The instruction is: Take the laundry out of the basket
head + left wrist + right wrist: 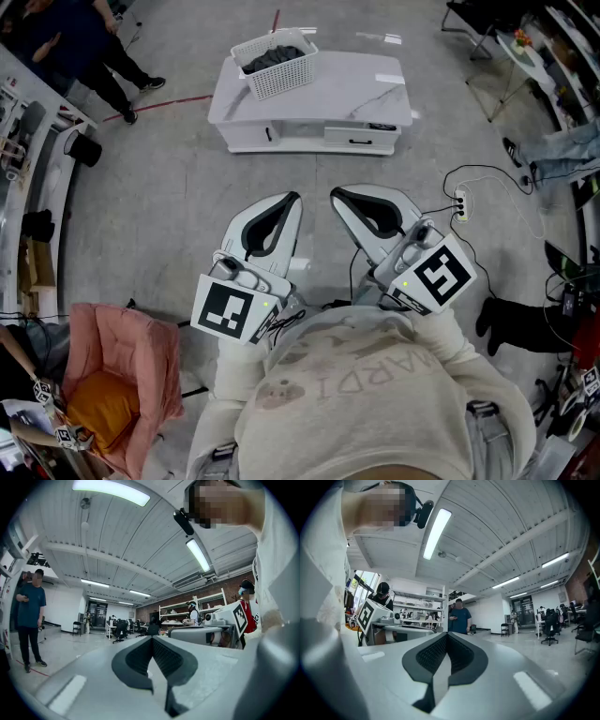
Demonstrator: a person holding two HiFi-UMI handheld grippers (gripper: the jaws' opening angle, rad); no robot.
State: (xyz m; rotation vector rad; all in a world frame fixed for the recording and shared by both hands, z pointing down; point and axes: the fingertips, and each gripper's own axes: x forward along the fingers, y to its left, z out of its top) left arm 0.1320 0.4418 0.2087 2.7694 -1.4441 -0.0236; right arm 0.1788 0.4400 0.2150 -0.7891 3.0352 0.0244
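The dark laundry (272,56) lies untouched in the white basket (286,82) at the left end of the bench (361,89). The left claw (291,199) and right claw (339,197) hang well short of the bench, both pinched together and empty. I'd judge the reach hasn't begun; next they must close in, part and dip in.

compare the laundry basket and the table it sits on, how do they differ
The basket is latticed with open holes; the table has a smooth, faintly veined top. The basket is small and holds dark laundry; the table is far wider and carries it near one end. Both are white.
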